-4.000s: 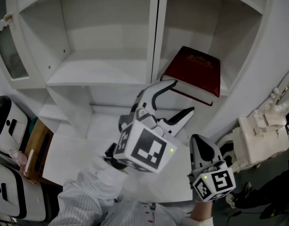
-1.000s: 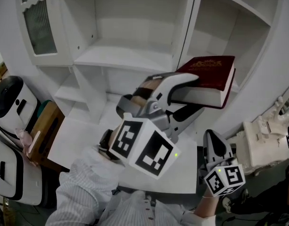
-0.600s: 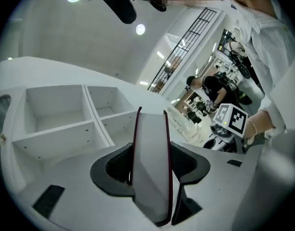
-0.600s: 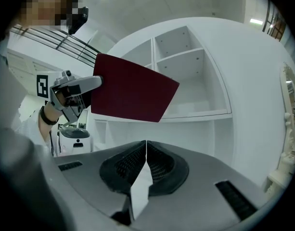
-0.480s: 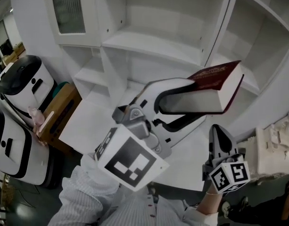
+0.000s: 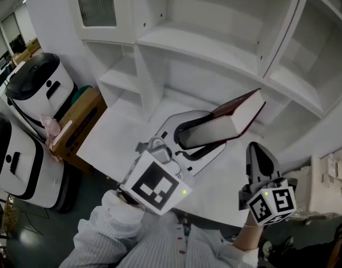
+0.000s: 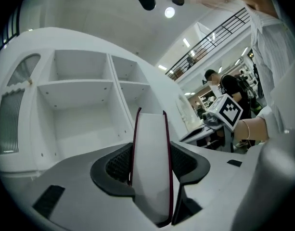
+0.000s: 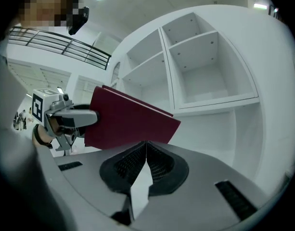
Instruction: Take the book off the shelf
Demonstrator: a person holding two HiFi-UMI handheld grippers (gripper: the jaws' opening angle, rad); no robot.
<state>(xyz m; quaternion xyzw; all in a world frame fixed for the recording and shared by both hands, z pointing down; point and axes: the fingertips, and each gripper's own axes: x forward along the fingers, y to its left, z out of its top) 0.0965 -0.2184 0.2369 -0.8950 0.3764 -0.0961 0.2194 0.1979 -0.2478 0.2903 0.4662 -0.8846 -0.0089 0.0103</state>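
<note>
My left gripper (image 6: 211, 136) is shut on the dark red book (image 6: 244, 109), its jaws clamped over the white page block (image 7: 149, 146). The book hangs tilted in the air above the white counter (image 6: 117, 135), clear of the white shelf unit (image 6: 215, 49). In the right gripper view the red cover (image 8: 128, 121) shows at left with the left gripper (image 8: 65, 118) holding its end. My right gripper (image 6: 259, 156) stays low at the right, apart from the book. It is shut with nothing in it, and its pads (image 8: 159, 165) meet.
Two white appliances (image 6: 31, 88) (image 6: 9, 161) and a brown box (image 6: 76, 119) stand on the floor at the left. A glazed cabinet door (image 6: 98, 4) is at the upper left. A white ornate object (image 6: 332, 177) sits at the far right.
The book has come out of the right shelf compartment and moved down and towards me in the left gripper. The head view has swung, so the shelves now lie further up and right.
</note>
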